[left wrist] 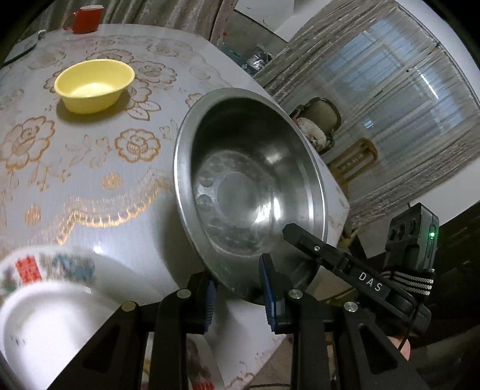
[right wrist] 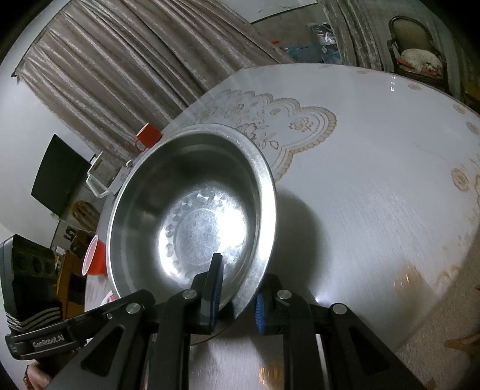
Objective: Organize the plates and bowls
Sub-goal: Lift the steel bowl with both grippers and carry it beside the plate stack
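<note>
Left wrist view: we clamp our left gripper (left wrist: 240, 288) on the steel bowl (left wrist: 240, 192) rim at six o'clock; our right gripper (right wrist: 237, 300) clamps its rim too. Yellow bowl (left wrist: 94, 85) sits at ten o'clock.

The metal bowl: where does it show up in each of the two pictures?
Left wrist view: the metal bowl fills the middle, tilted, its near rim clamped in the left gripper.
Right wrist view: it sits centre-left, its near rim clamped in the right gripper.
Shared landmark: the red mug beyond it on the table.
</note>
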A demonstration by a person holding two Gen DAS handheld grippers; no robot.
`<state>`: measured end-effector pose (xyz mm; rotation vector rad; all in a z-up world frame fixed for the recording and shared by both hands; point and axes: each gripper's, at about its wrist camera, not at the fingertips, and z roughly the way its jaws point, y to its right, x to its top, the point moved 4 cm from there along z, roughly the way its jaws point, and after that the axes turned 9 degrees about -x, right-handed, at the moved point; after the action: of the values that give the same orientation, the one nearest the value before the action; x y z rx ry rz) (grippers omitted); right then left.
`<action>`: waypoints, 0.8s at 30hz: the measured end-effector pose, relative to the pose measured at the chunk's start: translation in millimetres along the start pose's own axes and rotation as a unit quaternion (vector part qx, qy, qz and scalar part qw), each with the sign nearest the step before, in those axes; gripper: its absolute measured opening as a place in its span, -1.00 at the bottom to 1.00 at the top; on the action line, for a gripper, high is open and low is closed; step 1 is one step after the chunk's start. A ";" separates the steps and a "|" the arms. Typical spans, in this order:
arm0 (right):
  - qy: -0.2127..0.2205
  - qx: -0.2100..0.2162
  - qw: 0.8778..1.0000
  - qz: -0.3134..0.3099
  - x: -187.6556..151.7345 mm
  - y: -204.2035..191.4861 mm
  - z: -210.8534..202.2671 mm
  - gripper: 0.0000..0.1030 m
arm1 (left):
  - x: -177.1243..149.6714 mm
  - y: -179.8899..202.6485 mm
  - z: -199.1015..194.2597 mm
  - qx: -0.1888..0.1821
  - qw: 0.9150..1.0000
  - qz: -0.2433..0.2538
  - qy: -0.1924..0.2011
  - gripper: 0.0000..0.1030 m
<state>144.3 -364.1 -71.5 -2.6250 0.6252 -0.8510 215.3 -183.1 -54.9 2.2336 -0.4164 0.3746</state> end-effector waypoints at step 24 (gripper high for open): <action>-0.031 -0.022 0.999 0.016 2.9 0.1 36.1 -0.65 | -34.3 8.5 11.8 0.029 0.999 0.037 -0.006 -0.45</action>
<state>168.5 -360.0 -98.1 -2.6614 0.6737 -0.7534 182.5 -191.6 -70.2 2.2824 -0.5028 0.4165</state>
